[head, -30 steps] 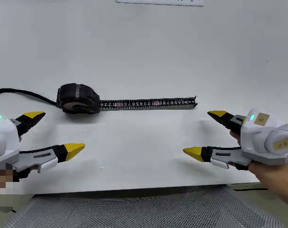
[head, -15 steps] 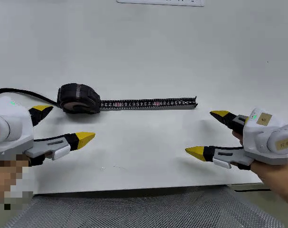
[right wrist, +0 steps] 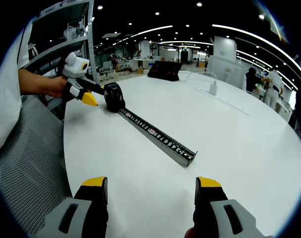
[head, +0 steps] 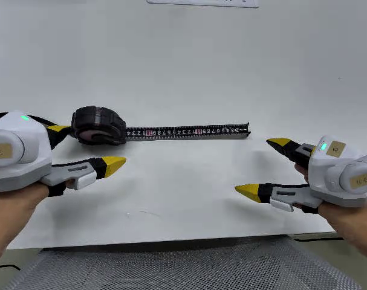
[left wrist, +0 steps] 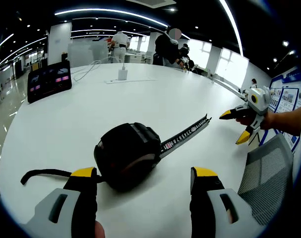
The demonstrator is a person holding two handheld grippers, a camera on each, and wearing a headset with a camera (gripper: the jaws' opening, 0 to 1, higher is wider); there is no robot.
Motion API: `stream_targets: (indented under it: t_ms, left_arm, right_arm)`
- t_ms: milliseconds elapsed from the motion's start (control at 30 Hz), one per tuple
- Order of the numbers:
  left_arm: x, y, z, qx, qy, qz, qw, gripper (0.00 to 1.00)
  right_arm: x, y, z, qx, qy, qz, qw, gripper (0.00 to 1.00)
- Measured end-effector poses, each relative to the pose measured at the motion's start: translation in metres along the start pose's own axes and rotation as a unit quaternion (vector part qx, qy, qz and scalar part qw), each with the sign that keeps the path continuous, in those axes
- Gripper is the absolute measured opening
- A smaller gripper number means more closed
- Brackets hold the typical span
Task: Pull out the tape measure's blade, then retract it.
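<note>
A black tape measure (head: 99,125) lies on the white table (head: 183,72), its blade (head: 188,130) drawn out to the right and flat on the surface, hook end (head: 248,128) free. My left gripper (head: 87,146) stands open just left of and in front of the case (left wrist: 126,154), not touching it. My right gripper (head: 269,167) is open too, a little in front of the blade's hook end (right wrist: 188,157). Nothing sits between either pair of jaws. In the right gripper view the case (right wrist: 113,96) lies far off beside the left gripper (right wrist: 83,90).
A black wrist strap (left wrist: 41,174) trails from the case to the left. A grey mesh chair (head: 183,266) sits at the table's front edge. Far across the table stand a dark tablet (left wrist: 49,80) and a white charger (left wrist: 122,74), with people beyond.
My left gripper has moved up and to the right, closer to the tape measure's case. The right gripper and the tape measure have stayed where they were.
</note>
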State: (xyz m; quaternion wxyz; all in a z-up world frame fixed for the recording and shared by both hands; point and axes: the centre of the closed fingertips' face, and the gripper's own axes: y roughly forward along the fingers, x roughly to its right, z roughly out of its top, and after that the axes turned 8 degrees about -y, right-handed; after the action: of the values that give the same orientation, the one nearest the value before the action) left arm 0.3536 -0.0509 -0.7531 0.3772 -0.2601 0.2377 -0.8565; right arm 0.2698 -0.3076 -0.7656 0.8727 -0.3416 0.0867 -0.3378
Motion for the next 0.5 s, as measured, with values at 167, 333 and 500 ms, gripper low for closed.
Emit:
stream_targets:
  t_ms: [167, 333, 500]
  left_arm:
    - [0.0002, 0.0056, 0.0015, 0.000, -0.009, 0.005, 1.0000, 0.74]
    - [0.0009, 0.0063, 0.0019, 0.003, -0.012, 0.010, 0.9999, 0.75]
    - [-0.0005, 0.0084, 0.0044, 0.008, -0.024, 0.026, 0.9993, 0.73]
  right_arm:
    - [0.0011, 0.0001, -0.0005, -0.002, -0.003, -0.002, 1.0000, 0.69]
    - [0.0011, -0.0005, 0.0007, 0.000, -0.002, -0.003, 1.0000, 0.68]
    - [0.0028, -0.0002, 0.0005, 0.000, -0.002, -0.004, 1.0000, 0.68]
